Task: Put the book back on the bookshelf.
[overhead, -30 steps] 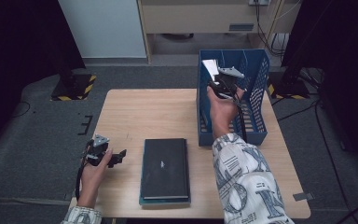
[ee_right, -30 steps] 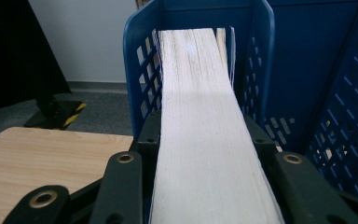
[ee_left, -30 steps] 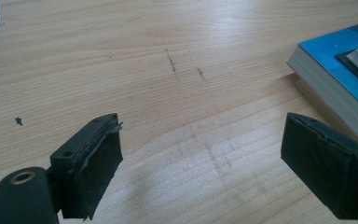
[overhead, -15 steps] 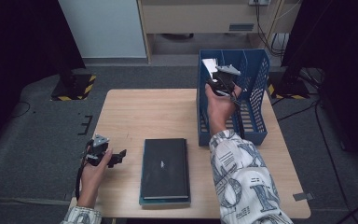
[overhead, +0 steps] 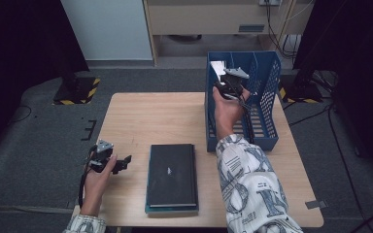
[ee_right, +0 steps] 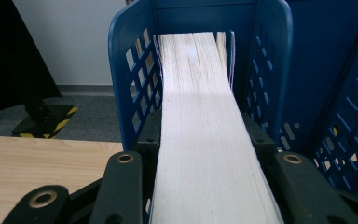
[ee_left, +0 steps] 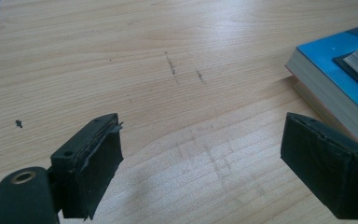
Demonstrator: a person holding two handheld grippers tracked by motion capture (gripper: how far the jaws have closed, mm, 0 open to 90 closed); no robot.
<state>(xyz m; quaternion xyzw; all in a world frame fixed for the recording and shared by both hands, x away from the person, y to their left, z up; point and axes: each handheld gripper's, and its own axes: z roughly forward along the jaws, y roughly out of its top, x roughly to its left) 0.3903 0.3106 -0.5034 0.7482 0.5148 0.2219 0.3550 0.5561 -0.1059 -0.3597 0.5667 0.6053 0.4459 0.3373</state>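
Compared with one second earlier, nothing shifts: right claw (ee_right: 200, 186) grips the book (ee_right: 205, 121) inside the blue rack (overhead: 267, 82) at 1 o'clock; left claw (ee_left: 205, 158) stays open above the surface (ee_left: 177, 56).

Grey carpet floor (overhead: 39, 145) — pale wall panel (overhead: 107, 29), dark surroundings.

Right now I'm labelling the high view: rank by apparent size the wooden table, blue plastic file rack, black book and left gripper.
1. Wooden table
2. Blue plastic file rack
3. Black book
4. Left gripper
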